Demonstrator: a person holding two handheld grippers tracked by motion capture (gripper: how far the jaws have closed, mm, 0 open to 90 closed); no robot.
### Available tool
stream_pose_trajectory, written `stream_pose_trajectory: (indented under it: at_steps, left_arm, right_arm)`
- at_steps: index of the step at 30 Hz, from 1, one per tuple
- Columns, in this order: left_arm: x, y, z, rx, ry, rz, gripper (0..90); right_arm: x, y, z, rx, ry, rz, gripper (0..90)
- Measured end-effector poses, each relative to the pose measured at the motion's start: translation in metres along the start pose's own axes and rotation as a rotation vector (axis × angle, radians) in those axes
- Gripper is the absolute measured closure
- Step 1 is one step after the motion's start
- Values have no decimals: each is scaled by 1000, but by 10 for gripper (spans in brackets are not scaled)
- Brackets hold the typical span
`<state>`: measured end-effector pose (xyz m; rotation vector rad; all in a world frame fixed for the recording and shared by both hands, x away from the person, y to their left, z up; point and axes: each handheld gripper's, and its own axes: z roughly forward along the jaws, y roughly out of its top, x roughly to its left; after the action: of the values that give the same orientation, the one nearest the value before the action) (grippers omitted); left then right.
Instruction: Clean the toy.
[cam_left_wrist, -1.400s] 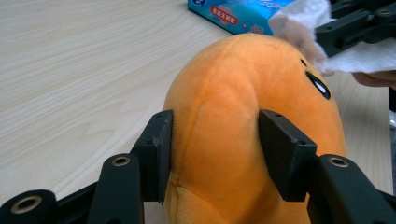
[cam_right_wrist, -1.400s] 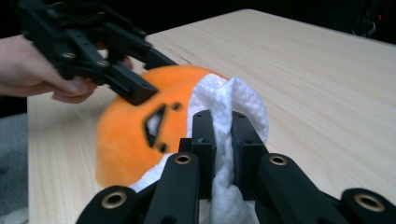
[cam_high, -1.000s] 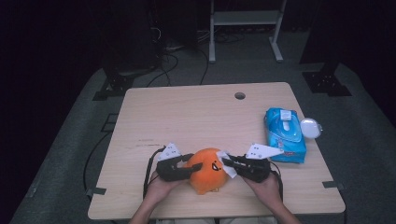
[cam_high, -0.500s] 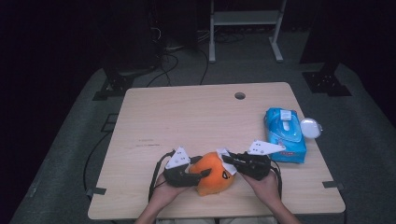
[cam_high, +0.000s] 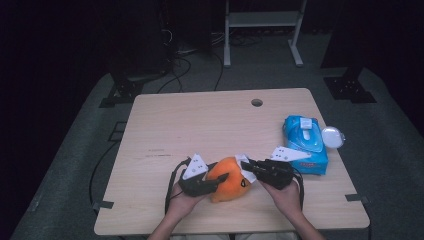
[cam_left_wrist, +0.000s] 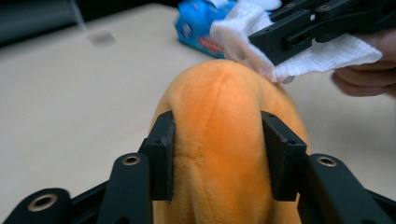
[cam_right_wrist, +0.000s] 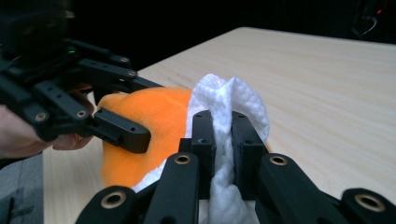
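Note:
An orange plush toy (cam_high: 230, 186) lies near the table's front edge, between my two grippers. My left gripper (cam_high: 220, 181) comes at it from the left. In the left gripper view its pads press into both sides of the plush (cam_left_wrist: 224, 140); the jaws have just been closing with the toy between them. My right gripper (cam_high: 248, 169) is shut on a crumpled white wipe (cam_right_wrist: 243, 100). The wipe (cam_left_wrist: 247, 28) rests against the top of the plush (cam_right_wrist: 140, 126) on its right side. Each gripper is held by a hand.
A blue pack of wipes (cam_high: 305, 142) lies at the table's right edge with a round white lid (cam_high: 333, 136) beside it. The light wooden table (cam_high: 200, 125) has a cable hole (cam_high: 257, 102) near its far edge. Dark floor and cables surround it.
My left gripper has shifted right along the plush and its jaws have closed onto it. The plush has shifted a little to the right. The right gripper stays with the wipe.

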<state>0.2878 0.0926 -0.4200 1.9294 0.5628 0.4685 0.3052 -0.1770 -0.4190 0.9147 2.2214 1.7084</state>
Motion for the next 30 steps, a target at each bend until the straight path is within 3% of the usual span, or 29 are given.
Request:
stream_pose_trajectory:
  at_steps: [1,4,8,13,15,17,18,19,20,23,24,27,30]
  left_arm:
    - [-4,1,0,-6,29,51,536]
    - [-7,-5,3,18,16,73,519]
    - [-7,-10,-1,33,-11,51,481]
    - [-7,-14,-4,32,-20,33,470]
    - [-6,-14,-4,31,-20,30,466]
    - [-4,-16,-6,29,-31,16,446]
    - [-2,-15,-6,27,-40,3,446]
    - [2,-14,-7,25,-50,-18,359]
    - [6,-12,-8,18,-60,-53,359]
    - [19,-9,-8,-9,-104,-192,224]
    - [20,-10,-7,1,-111,-198,243]
    - [15,-14,-5,25,-93,-141,396]
    - [12,-14,-6,31,-91,-118,441]
  right_arm:
    - [-1,1,-1,-6,-3,-3,811]
    - [-2,1,0,-7,5,12,811]
    - [-9,-10,3,13,6,40,812]
    - [-17,-14,1,38,-44,64,811]
    - [-11,-10,2,36,-55,45,811]
    - [4,-2,5,20,-30,-10,811]
    - [4,-2,5,20,-30,-10,811]
    - [6,-3,7,25,-22,-32,812]
    - [6,-3,7,25,-22,-32,812]
    - [2,-10,8,15,-6,-16,811]
    - [2,-10,8,13,0,-10,811]
    - [0,-9,8,16,-3,-12,811]
    - [-15,-16,6,14,-19,63,812]
